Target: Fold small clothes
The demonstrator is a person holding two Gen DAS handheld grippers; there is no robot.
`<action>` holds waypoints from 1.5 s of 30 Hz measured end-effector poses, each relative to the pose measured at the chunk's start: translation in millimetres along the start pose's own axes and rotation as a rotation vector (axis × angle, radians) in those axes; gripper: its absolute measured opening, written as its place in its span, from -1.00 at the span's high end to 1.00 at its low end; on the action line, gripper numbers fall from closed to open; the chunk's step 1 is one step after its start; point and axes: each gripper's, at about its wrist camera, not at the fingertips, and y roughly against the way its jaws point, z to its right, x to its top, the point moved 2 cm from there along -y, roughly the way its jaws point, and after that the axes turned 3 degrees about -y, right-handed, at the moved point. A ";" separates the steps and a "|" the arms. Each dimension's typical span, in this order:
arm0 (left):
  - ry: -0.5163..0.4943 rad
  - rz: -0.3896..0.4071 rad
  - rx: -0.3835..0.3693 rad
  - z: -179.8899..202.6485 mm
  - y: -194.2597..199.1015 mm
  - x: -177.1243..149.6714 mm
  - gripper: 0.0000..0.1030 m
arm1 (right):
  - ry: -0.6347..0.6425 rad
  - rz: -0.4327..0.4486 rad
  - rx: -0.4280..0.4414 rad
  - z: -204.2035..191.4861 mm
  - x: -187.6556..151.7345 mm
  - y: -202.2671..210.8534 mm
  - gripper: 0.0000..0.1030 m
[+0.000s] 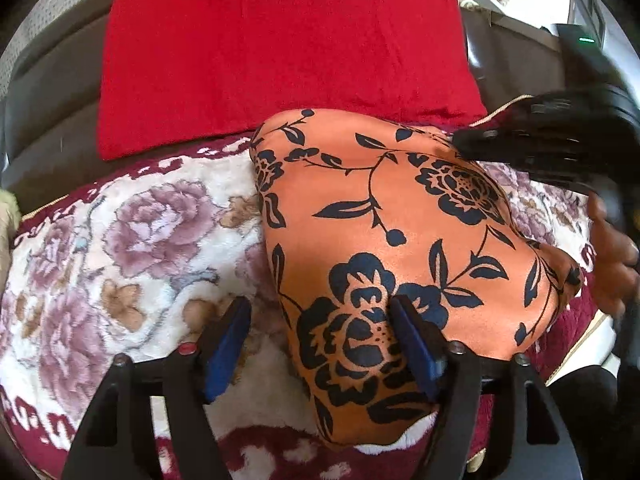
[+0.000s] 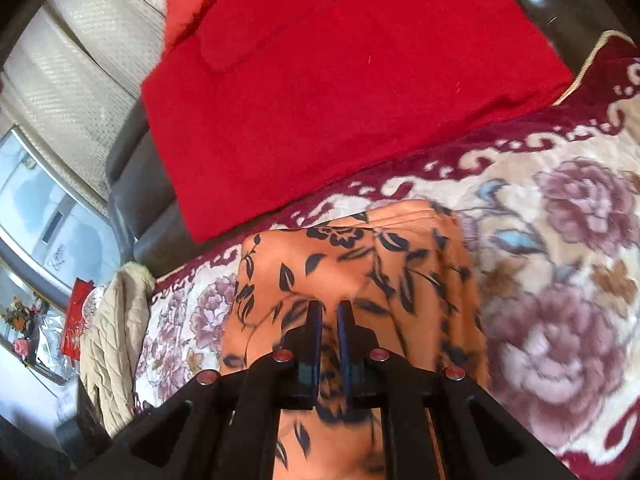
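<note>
An orange garment with a black flower print (image 1: pixel 400 240) lies folded on a floral blanket (image 1: pixel 120 232). My left gripper (image 1: pixel 320 320) is open, its blue pads wide apart over the garment's near left edge. My right gripper (image 1: pixel 472 140) shows at the garment's far right corner in the left wrist view. In the right wrist view my right gripper (image 2: pixel 329 312) has its pads almost together on a fold of the orange garment (image 2: pixel 360 264). A folded red garment (image 1: pixel 280 52) lies behind it; it also shows in the right wrist view (image 2: pixel 340 88).
The floral blanket (image 2: pixel 560 260) covers a dark sofa (image 1: pixel 52 128). A beige quilted cloth (image 2: pixel 112 320) hangs at the sofa's end. A window and a shelf with flowers (image 2: pixel 24 320) are at the far left. A hand (image 1: pixel 612 256) holds the right gripper.
</note>
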 end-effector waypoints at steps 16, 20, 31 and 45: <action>0.216 0.042 -0.297 -31.5 -38.9 -25.4 -1.00 | 0.046 -0.126 -0.149 6.6 17.6 -65.7 0.77; 0.189 0.048 -0.300 -29.3 -38.5 -23.8 -1.00 | 0.138 -0.170 -0.116 -25.5 30.0 -64.5 0.73; 0.175 0.047 -0.289 -28.5 -42.3 -15.5 -1.00 | 0.227 -0.397 -0.046 -90.2 34.7 -142.4 0.72; 0.223 0.038 -0.286 -37.9 -37.5 -10.5 -1.00 | 0.089 -0.325 -0.034 -72.2 51.9 -147.0 0.73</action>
